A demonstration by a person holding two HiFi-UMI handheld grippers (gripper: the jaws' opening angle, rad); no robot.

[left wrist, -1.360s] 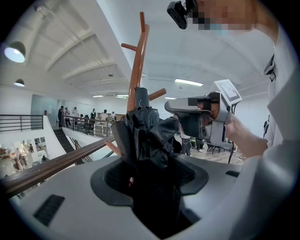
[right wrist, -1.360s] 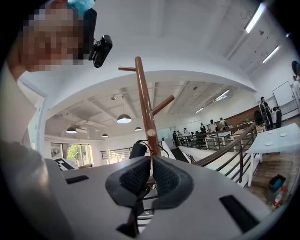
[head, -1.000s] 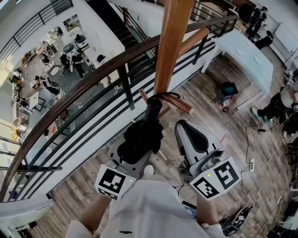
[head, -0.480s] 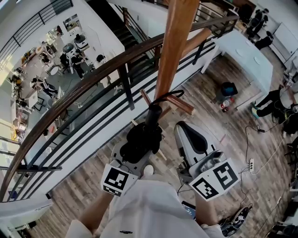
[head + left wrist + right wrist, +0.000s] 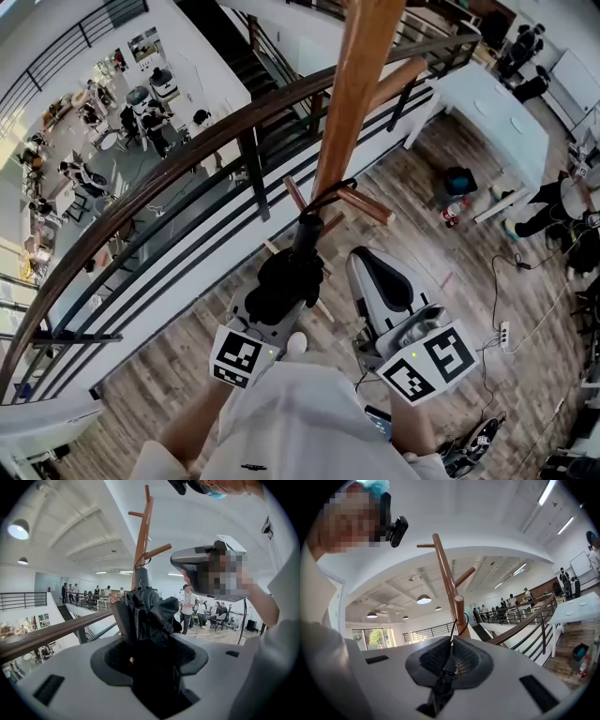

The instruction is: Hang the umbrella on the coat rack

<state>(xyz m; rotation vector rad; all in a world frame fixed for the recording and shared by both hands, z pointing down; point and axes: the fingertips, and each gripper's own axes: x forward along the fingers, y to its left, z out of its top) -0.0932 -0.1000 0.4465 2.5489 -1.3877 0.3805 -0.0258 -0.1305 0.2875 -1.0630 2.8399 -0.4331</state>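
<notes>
**Mezzanine of an open-plan workplace**

An upper gallery of a large office or lab building is shown. In the head view, a wooden handrail on dark metal bars is seen crossing the frame. Beyond it, at the upper left, a lower floor crowded with people at workstations is overlooked. A staircase is seen at the top centre. Wood-plank flooring is laid on the gallery. At the upper right a white table and a whiteboard are placed, and a power strip with trailing cables lies at the right. In the right gripper view, pendant lamps and strip lights are fixed to a high white ceiling.
</notes>
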